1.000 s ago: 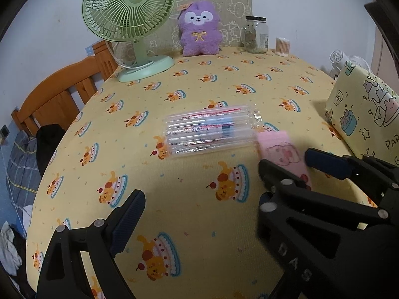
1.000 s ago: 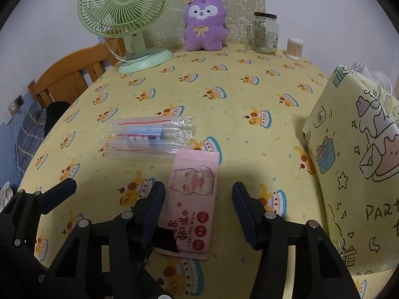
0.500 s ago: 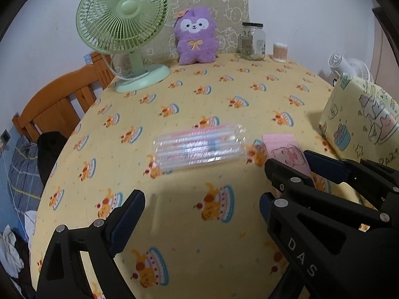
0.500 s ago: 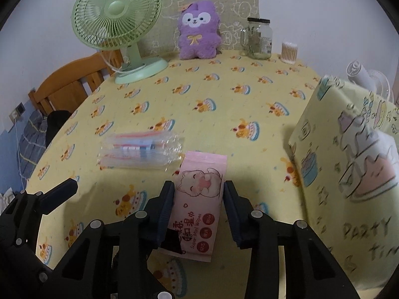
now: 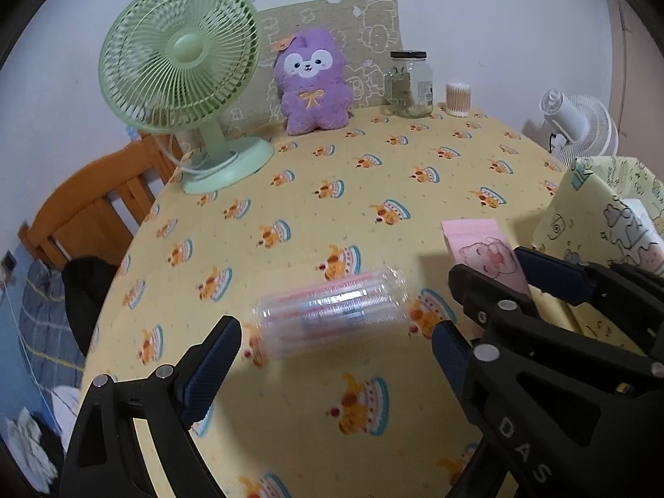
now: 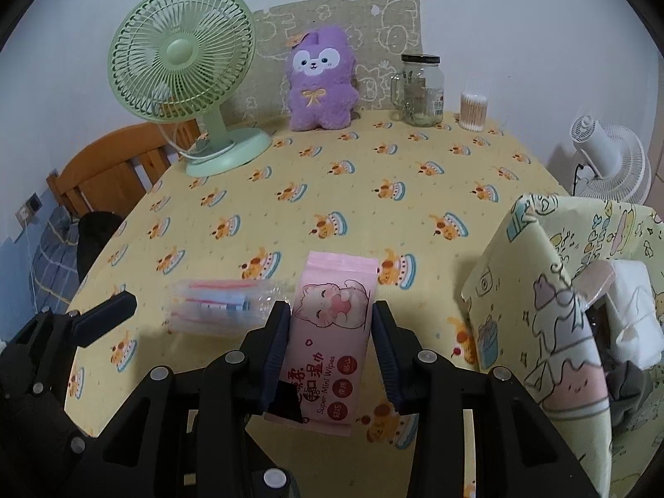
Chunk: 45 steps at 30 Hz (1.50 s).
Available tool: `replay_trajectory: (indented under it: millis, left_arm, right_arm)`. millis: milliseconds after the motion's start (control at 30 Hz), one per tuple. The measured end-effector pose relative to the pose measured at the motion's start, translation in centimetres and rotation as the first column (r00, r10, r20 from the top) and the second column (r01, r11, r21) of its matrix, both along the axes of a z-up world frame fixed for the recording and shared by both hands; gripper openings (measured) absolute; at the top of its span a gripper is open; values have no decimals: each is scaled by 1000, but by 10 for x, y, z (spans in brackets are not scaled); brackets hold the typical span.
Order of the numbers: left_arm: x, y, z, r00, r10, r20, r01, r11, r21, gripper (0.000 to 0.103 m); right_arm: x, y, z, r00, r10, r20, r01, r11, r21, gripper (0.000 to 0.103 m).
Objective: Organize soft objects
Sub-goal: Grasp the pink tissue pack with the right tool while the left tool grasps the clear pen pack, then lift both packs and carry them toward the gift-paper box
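Note:
My right gripper (image 6: 330,332) is shut on a pink pack of wet wipes (image 6: 332,328) and holds it lifted off the table; the pack also shows in the left wrist view (image 5: 481,249). A clear plastic pack of tubes (image 5: 328,315) lies on the yellow tablecloth, also in the right wrist view (image 6: 220,307). My left gripper (image 5: 336,348) is open, its fingers either side of the near edge of that pack, above it. A printed paper gift bag (image 6: 560,299) stands at the right with white and grey soft items inside.
A green desk fan (image 5: 182,83), a purple plush toy (image 5: 313,83), a glass jar (image 5: 408,83) and a cotton swab box (image 5: 458,99) stand along the far edge. A wooden chair (image 5: 91,207) is at the left. A white fan (image 6: 610,166) stands at the right beyond the table.
My right gripper has closed on the pink wipes pack and lifted it. Both grippers have risen and drawn back; the left stays open over the clear pack.

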<state>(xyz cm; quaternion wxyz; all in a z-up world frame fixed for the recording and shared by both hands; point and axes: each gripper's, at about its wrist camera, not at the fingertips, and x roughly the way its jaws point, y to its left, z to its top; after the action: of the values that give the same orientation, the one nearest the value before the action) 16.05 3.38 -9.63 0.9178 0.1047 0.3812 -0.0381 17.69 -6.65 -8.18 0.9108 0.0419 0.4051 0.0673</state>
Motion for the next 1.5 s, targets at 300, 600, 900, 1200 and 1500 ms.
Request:
replay_trajectory:
  millis: [300,600,900,1200,1500]
  left_arm:
    - [17,-3,-8,997,-78,-16,79,996,48,94]
    - [38,-1,-28,992,-94,-86,95,995,8,83]
    - [38,-2,-33,989,-112,-94,112,994,-7,60]
    - [37,-1,-32,996,-42,-85,46,998,45,18]
    - [24,3,-30,994,-37,-106,36,999,-13,4]
  right_arm:
    - [12,0,-6,1000,-15,-8,15,1000,-7,43]
    - [22,4,-20,999,-10,-44,9,1000,-8,43]
    - [26,3,-27,998,-16,-57,15,1000,-18,43]
    - [25,3,-28,998,-19,-60,18,1000,-20,43]
    - [17,4,-25,998,-7,-55,6,1000,-20,43]
